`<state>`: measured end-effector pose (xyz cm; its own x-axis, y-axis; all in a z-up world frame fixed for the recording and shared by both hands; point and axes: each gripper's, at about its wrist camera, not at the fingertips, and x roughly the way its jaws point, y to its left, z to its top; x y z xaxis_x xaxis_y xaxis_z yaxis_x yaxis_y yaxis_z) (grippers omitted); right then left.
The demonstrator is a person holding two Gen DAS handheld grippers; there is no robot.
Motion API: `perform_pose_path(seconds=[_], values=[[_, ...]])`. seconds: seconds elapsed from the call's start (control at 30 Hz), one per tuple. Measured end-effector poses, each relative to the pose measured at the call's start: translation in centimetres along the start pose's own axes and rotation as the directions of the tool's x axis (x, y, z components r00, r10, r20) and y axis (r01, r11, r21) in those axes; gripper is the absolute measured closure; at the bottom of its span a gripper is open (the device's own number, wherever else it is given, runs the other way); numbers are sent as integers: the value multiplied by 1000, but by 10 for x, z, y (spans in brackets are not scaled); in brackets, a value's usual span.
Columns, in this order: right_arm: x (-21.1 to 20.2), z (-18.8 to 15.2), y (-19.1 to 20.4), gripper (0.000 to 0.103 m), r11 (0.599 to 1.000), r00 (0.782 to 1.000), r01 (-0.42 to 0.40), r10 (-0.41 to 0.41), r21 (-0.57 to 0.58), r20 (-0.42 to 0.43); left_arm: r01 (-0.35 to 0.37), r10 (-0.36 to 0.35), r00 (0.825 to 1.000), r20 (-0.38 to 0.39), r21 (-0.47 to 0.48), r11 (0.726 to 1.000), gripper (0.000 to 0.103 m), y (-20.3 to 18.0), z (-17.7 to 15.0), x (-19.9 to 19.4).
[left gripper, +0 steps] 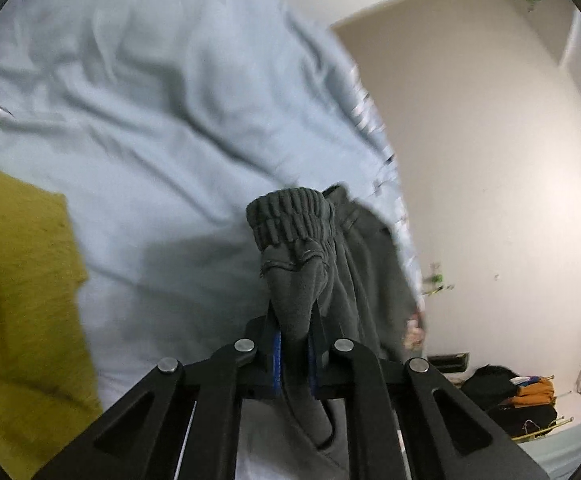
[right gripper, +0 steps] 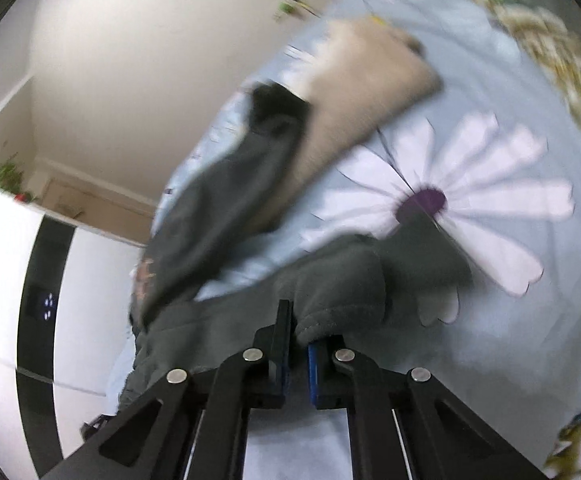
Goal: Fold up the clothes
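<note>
left gripper [left gripper: 293, 344]: clenching grey garment [left gripper: 298, 240] by its ribbed cuff, frame centre
right gripper [right gripper: 299, 344]: pinching the garment's hem, lower centre
garment: hanging over light-blue bedsheet [left gripper: 150, 120]
yellow cloth [left gripper: 18, 280]: lying at left edge
</note>
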<state>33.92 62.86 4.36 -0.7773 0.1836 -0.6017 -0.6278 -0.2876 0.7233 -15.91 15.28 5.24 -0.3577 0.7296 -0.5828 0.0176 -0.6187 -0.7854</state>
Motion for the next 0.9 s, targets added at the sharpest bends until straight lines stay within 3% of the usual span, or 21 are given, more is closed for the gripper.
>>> perform_pose_path(seconds=[0.13,0.27,0.47,0.57,0.67,0.9], values=[[-26,3,23,97,997,999,-20,23,-80,38,76,-75,996,40,-7,997,94,6,-16,-56],[-32,4,27,97,995,999,-9,13,-104,34,51,-50,995,88,-2,999,94,44,-51,-120],[-41,4,34,97,990,1000,7,-3,-139,28,-85,82,996,-22,-140,987,94,71,-59,-82],[-46,4,37,97,988,1000,15,-11,-156,26,-108,105,994,-34,-141,984,93,62,-53,-73],[-48,6,42,97,984,1000,24,-21,-176,23,-88,83,996,-40,-136,987,93,45,-42,-75],[17,67,109,97,952,994,103,-108,-288,0,-135,130,990,-56,-77,988,91,-8,-6,-39]])
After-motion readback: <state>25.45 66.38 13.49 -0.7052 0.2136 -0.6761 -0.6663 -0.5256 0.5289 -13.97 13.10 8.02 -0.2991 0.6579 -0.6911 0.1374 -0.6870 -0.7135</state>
